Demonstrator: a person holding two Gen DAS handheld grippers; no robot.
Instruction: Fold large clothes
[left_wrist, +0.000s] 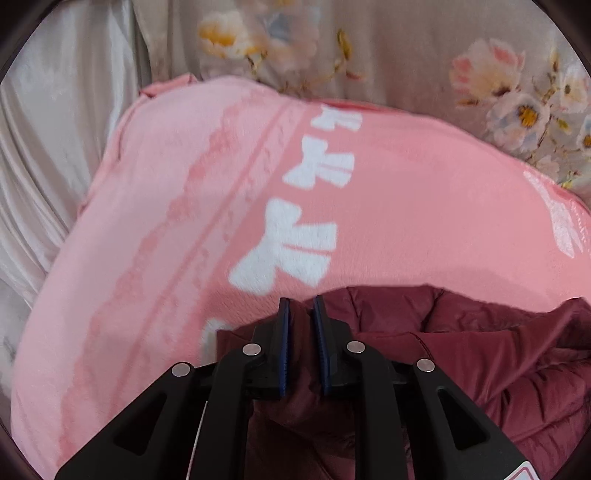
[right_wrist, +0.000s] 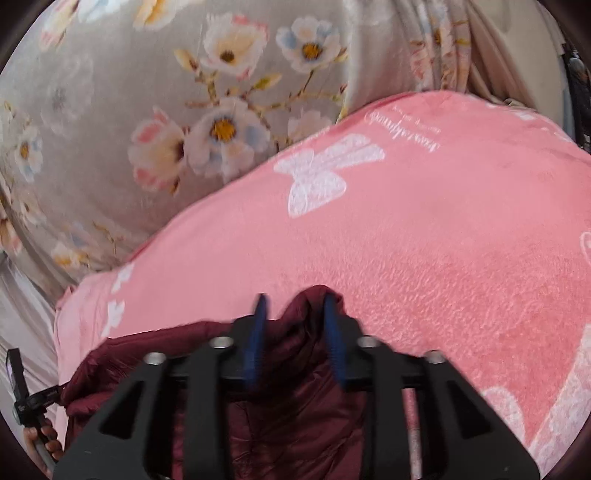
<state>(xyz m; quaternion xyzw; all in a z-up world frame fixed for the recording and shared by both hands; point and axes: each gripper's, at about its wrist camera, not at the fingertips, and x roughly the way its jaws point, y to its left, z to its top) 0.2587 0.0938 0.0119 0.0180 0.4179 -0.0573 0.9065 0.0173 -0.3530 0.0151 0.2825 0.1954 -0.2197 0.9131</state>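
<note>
Left wrist view: the left gripper (left_wrist: 301, 306) has its jaws clamped on a fold of the maroon jacket (left_wrist: 461, 350), which lies over a pink blanket (left_wrist: 424, 192). Right wrist view: the right gripper (right_wrist: 295, 306) pinches another bunch of the maroon jacket (right_wrist: 280, 406) above the pink blanket (right_wrist: 424, 258), floral sheet (right_wrist: 110, 110) beyond.

Dark maroon quilted puffer jacket (left_wrist: 461, 350); salmon-pink fleece blanket (right_wrist: 424, 258) patterned with white bows; grey-beige floral sheet (right_wrist: 110, 110) printed with pink, white and blue blossoms; black tongs (left_wrist: 301, 310), blue pads (right_wrist: 258, 332).
</note>
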